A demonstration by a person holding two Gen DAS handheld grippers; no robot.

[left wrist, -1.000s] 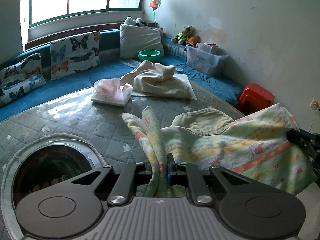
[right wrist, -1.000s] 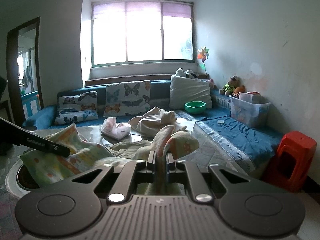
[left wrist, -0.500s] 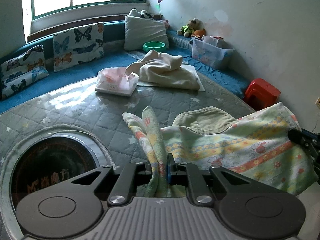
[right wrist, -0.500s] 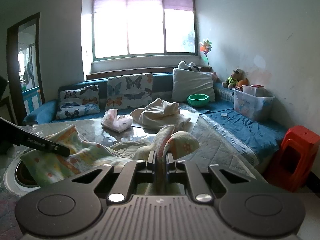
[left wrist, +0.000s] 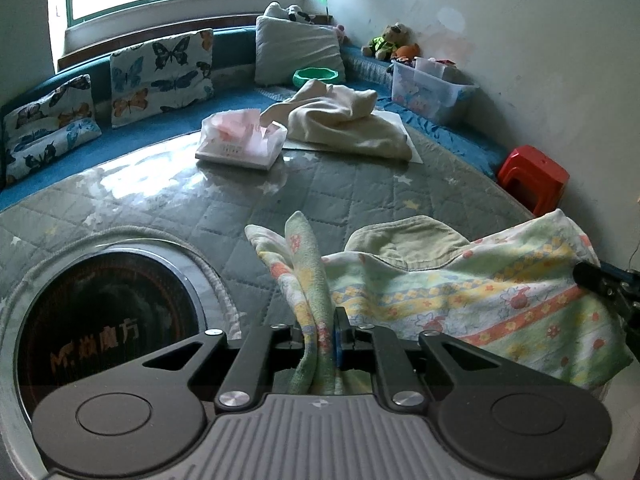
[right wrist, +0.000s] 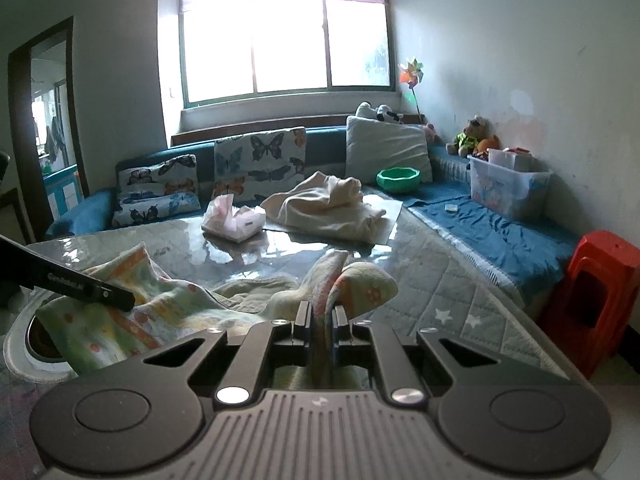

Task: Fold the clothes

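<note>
A floral patterned cloth [left wrist: 480,300] with green, yellow and orange stripes hangs stretched between my two grippers above the near edge of the quilted table [left wrist: 320,200]. My left gripper [left wrist: 320,332] is shut on one bunched corner of it. My right gripper [right wrist: 320,320] is shut on the other bunched corner [right wrist: 352,280]. The right gripper's finger shows at the far right of the left wrist view [left wrist: 600,280]. The left gripper's finger shows at the left of the right wrist view [right wrist: 80,286]. A cream garment [left wrist: 344,120] lies crumpled at the table's far side.
A pink tissue pack [left wrist: 240,140] sits on the table beside the cream garment. A round black cooktop [left wrist: 108,320] is set into the table at near left. A blue bench with butterfly cushions [left wrist: 160,72], a green bowl [left wrist: 318,77], a clear storage box [left wrist: 430,88] and a red stool [left wrist: 534,180] surround it.
Both grippers have moved forward and a little upward with the floral cloth still held between them. The table and far objects look closer.
</note>
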